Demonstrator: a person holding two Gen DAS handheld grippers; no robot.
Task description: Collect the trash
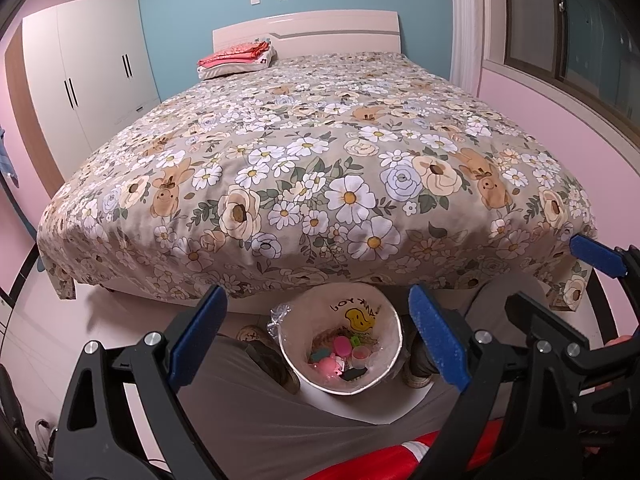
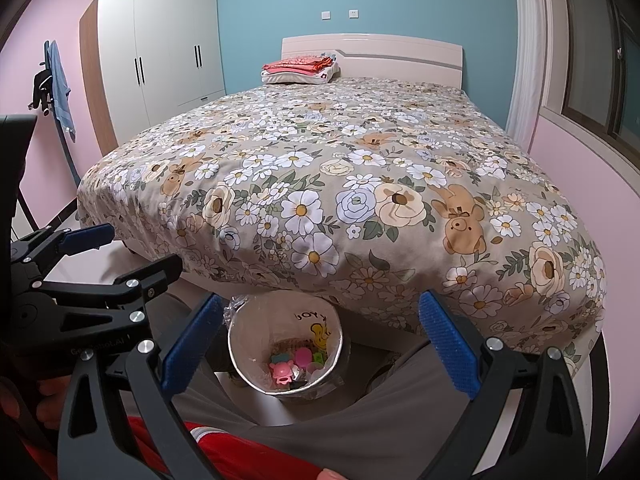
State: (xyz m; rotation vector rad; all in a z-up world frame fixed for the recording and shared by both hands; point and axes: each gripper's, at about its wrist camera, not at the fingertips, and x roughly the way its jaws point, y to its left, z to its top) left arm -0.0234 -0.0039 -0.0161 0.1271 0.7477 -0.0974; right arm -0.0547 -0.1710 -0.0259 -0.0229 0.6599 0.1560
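Both tools hang spread and empty over the person's lap at the bottom of each frame. The left hand-held gripper (image 1: 316, 336) has its blue pads wide apart with nothing between them, and the right hand-held gripper (image 2: 320, 348) is the same.

The trash bin (image 1: 394, 322) stands on the floor at the bottom centre, just in front of the foot of the bed (image 1: 304, 168), between the person's shoes and grey trouser legs. It is lined with a white bag printed with a yellow smiley face. Inside lie small coloured bits: a pink pig-shaped toy (image 2: 282, 374), a pink oval piece (image 1: 342, 346) and some green and dark scraps.

The floral bedspread shows no loose litter in either view. Only the folded red and white bedding (image 2: 300, 68) lies on it, near the headboard in the upper middle.

By my judgement the collecting is largely finished, and the step in hand is checking for leftovers.

To do it well, sweep both cameras slowly across the bed edge and the floor on either side, keeping the jaws spread and clear of the bag rim. If a piece turns up, close on it squarely and let go of it directly above the bin mouth, low enough that it cannot bounce out.
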